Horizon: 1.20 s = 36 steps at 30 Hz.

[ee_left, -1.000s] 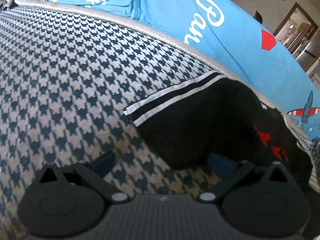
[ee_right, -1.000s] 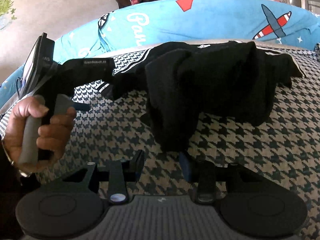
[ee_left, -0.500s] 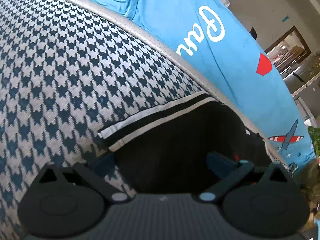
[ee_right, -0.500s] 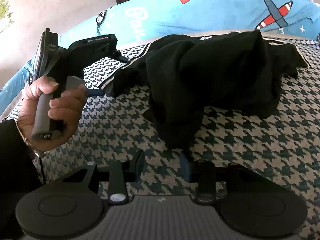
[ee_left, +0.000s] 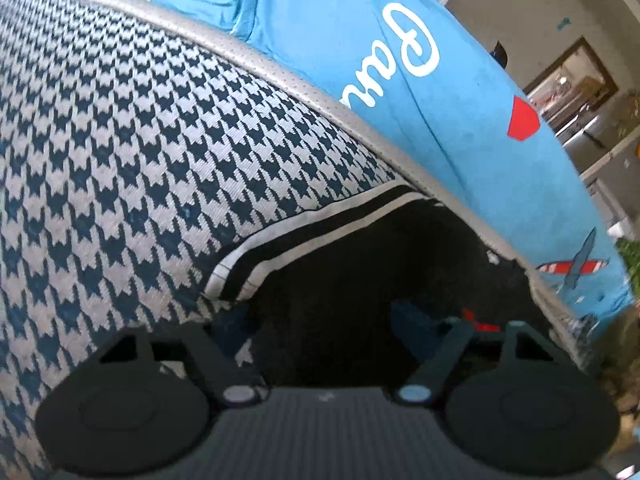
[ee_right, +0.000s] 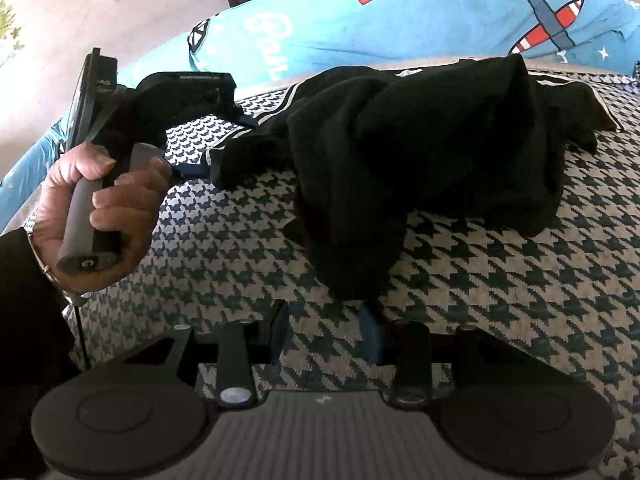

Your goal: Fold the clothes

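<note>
1. The black garment (ee_right: 420, 152) lies bunched in a heap on the houndstooth cover (ee_right: 500, 288), near its far edge beside the blue printed bedding (ee_right: 400, 20); one white-striped hem (ee_left: 304, 236) points toward the left gripper (ee_left: 320, 320); nothing is folded yet, so I judge the task barely begun.

2. The left gripper's jaws stand wide, straddling the corner of the striped hem, with black cloth between them but not pinched; if they close this far in, they may take several layers at once, and the heap would drag along instead of spreading.

3. The right gripper (ee_right: 324, 332) hovers low with jaws moderately apart and nothing between them; the hanging tip of the garment sits just beyond its fingers; a grab there catches only a loose lobe, which would likely slip out or lift without opening the bundle.

4. The cloth is thick and dark, so layers are hard to tell apart; either gripper could seize a sleeve and the body together, leaving a twist inside the fold.

5. A pull toward the far edge risks sliding the garment off the cover onto the bedding.

6. The person's hand (ee_right: 100, 208) holds the left tool close to the heap; the two tools could collide if both reach for the same corner.
</note>
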Tool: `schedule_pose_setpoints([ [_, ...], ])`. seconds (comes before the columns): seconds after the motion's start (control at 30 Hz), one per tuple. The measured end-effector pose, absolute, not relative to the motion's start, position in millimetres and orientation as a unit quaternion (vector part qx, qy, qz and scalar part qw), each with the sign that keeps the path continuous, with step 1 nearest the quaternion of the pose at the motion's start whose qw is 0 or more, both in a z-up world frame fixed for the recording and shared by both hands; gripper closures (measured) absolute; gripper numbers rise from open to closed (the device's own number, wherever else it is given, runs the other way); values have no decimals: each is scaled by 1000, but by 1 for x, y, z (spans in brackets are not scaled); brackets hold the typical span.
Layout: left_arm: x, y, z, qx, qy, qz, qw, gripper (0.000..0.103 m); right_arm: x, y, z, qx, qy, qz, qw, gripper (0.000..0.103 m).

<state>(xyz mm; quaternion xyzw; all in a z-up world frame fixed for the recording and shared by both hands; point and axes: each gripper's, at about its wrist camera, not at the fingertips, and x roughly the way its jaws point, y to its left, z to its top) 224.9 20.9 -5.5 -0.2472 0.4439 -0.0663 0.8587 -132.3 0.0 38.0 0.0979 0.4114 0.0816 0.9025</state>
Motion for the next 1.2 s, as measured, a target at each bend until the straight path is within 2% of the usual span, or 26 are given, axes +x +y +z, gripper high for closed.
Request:
schedule_pose_setpoints([
  [0.17, 219, -8, -2, -131, 443, -32, 887, 52, -133, 0, 38, 99, 411, 81, 902, 64],
  [0.37, 210, -43, -3, 9, 418, 7, 909, 66, -132, -1, 38, 103, 411, 80, 902, 64],
  [0.6, 221, -46, -2, 45, 408, 35, 911, 79, -131, -3, 38, 110, 411, 79, 902, 64],
  [0.8, 236, -35, -3, 62, 411, 74, 906, 79, -129, -4, 38, 113, 411, 78, 901, 64],
  [1.03, 242, -4, 3, -26, 439, 47, 897, 79, -128, -5, 37, 113, 411, 77, 901, 64],
  [1.2, 243, 9, 5, -74, 447, 26, 891, 71, -127, -5, 37, 114, 411, 77, 901, 64],
])
